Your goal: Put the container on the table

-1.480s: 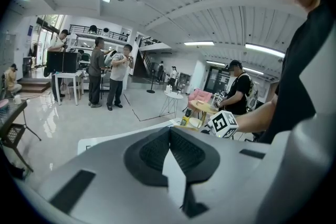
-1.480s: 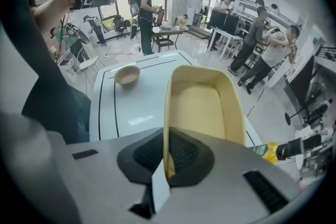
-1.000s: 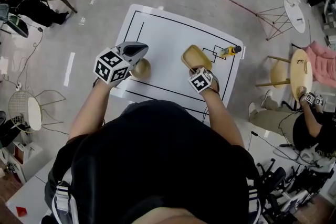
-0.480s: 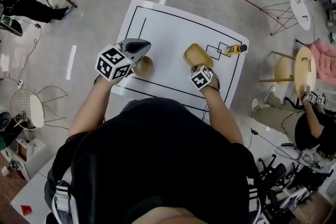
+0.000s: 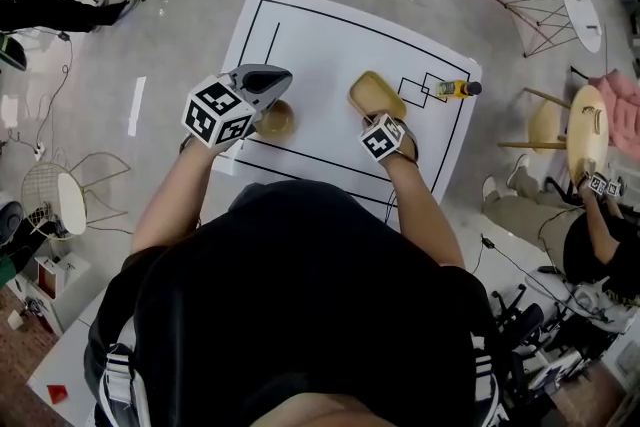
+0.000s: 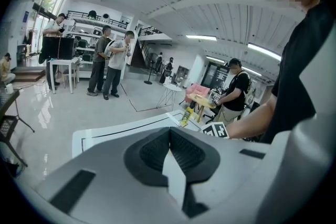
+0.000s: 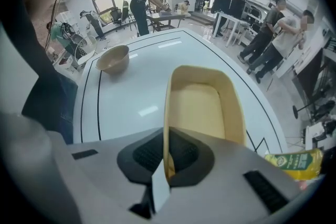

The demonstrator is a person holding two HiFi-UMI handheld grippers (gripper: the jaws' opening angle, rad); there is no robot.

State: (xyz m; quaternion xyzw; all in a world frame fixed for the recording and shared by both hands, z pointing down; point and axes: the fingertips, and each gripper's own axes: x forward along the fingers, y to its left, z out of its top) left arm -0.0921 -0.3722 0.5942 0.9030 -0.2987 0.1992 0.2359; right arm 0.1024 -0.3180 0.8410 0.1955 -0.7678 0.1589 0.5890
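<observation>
A tan rectangular container [image 5: 375, 95] is over the white table [image 5: 320, 45], right of its middle. My right gripper [image 5: 385, 122] is shut on the container's near rim, which runs between the pads [image 7: 181, 155]. Seen from the right gripper view, the container [image 7: 205, 107] stretches away from the jaws, open side up. I cannot tell whether its base touches the table. My left gripper [image 5: 262, 87] hangs over the table's left front, just above a tan bowl [image 5: 276, 120]. Its jaws [image 6: 169, 139] are shut with nothing between them.
A yellow bottle [image 5: 455, 88] lies near the table's right edge, beside small black outlined squares [image 5: 420, 88]. The bowl [image 7: 113, 59] stands well left of the container. Chairs, small tables and several people surround the table on the floor.
Both grippers have sunk a little toward the table, the right one with the container still held. The left gripper stays over the bowl.
</observation>
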